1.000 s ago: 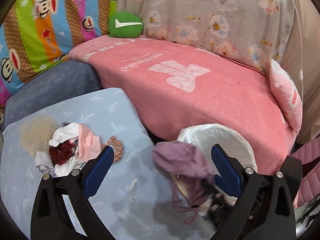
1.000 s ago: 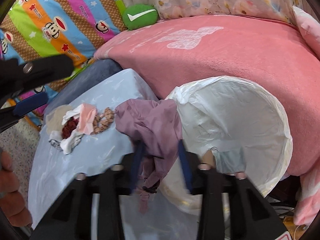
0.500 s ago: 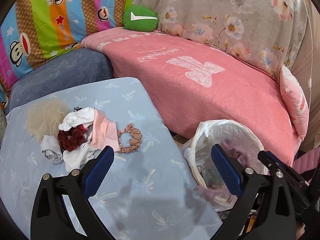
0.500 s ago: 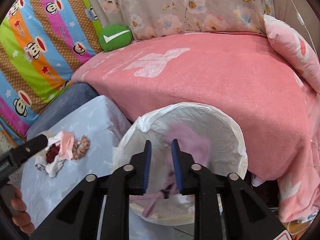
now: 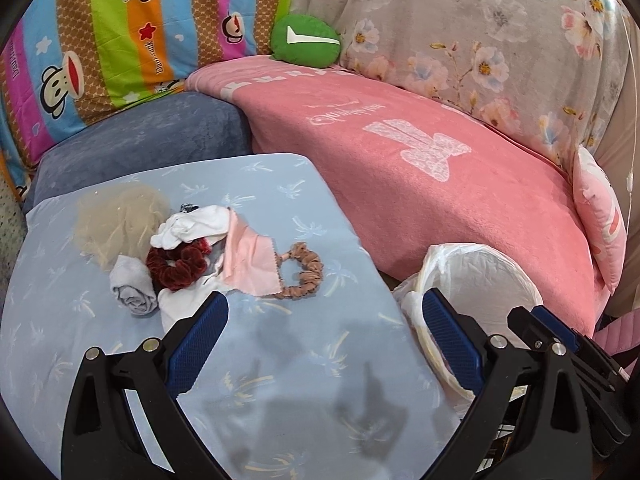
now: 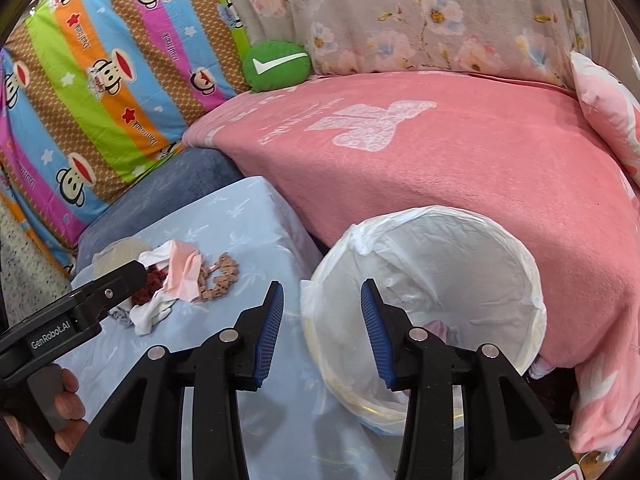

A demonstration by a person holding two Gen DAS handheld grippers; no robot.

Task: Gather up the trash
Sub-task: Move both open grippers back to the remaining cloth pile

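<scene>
Over the bin (image 6: 424, 280), right gripper (image 6: 322, 320) released, purple cloth (image 6: 440, 326) inside unseen from left wrist, left gripper (image 5: 324, 332) released.

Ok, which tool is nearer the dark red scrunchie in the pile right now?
Left. The left tool hangs open just short of the dark red scrunchie, one finger close beside the pile. The right tool is open farther off, at the rim of the trash bin.
</scene>
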